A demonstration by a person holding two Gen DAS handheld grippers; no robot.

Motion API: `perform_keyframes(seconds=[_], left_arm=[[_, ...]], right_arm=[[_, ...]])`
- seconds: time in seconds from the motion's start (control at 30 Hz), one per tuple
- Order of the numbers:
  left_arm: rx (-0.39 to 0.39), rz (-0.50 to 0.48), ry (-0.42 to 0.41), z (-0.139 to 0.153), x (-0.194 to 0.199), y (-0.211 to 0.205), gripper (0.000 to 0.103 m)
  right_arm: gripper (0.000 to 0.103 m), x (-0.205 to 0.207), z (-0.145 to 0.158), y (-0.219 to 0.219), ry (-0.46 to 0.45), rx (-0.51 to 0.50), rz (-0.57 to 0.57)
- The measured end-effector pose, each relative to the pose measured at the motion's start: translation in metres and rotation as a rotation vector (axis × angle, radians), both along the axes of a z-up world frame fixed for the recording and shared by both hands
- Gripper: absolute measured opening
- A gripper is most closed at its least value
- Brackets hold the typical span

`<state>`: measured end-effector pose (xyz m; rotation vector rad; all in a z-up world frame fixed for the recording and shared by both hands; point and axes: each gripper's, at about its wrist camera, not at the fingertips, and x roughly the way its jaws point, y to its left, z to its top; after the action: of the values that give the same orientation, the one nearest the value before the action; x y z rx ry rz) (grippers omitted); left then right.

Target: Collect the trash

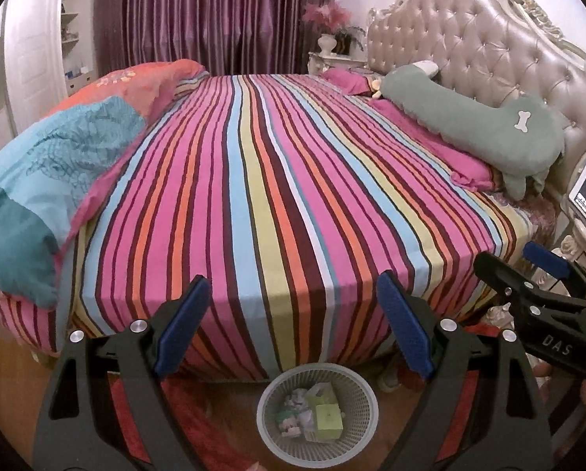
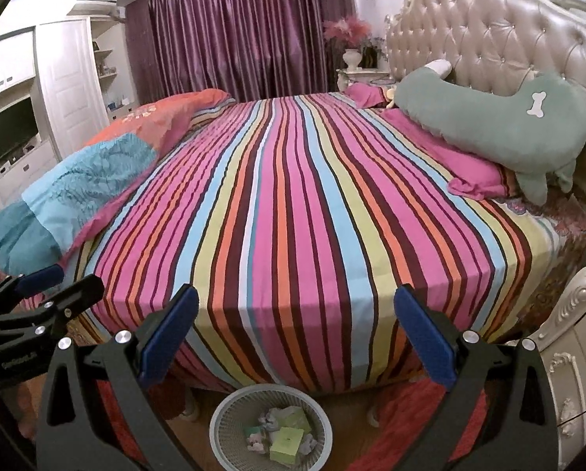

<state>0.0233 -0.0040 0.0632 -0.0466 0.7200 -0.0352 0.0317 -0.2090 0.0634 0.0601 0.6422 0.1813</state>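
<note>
A white mesh waste basket [image 1: 361, 394] stands on the floor at the foot of the striped bed [image 1: 277, 180]; it also shows in the right wrist view [image 2: 224, 412]. It holds green boxes [image 1: 328, 418] [image 2: 287, 440] and crumpled paper [image 2: 267, 418]. My left gripper [image 1: 293, 329] is open and empty, above and just before the basket. My right gripper [image 2: 294, 339] is open and empty, likewise above the basket. Each gripper shows in the other's view: the right one in the left wrist view [image 1: 524, 271], the left one in the right wrist view [image 2: 53, 286].
A green bone-shaped cushion [image 1: 469, 121] and pink pillows [image 1: 442, 145] lie by the tufted headboard [image 1: 489, 39]. A folded blue and orange duvet [image 1: 57, 165] lies on the bed's left side. An ornate white nightstand [image 2: 571, 353] stands at right. A red rug [image 2: 402, 431] lies around the basket.
</note>
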Motion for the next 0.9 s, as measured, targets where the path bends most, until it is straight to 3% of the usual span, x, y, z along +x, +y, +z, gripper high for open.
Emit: perform_keyframes(seconds=[0.2,0.9], left_arm=[[0.035,0.016,-0.015,0.003,-0.0016,-0.001,0.085],[0.015,0.01,-0.009,0.0033,-0.0018,0.0007,0.085]], right_arm=[[0.096,-0.0005,0.0019,-0.0005,-0.001,0.008,-0.004],[0.096,-0.0014,0.0036,0.0042,0.018,0.005,-0.004]])
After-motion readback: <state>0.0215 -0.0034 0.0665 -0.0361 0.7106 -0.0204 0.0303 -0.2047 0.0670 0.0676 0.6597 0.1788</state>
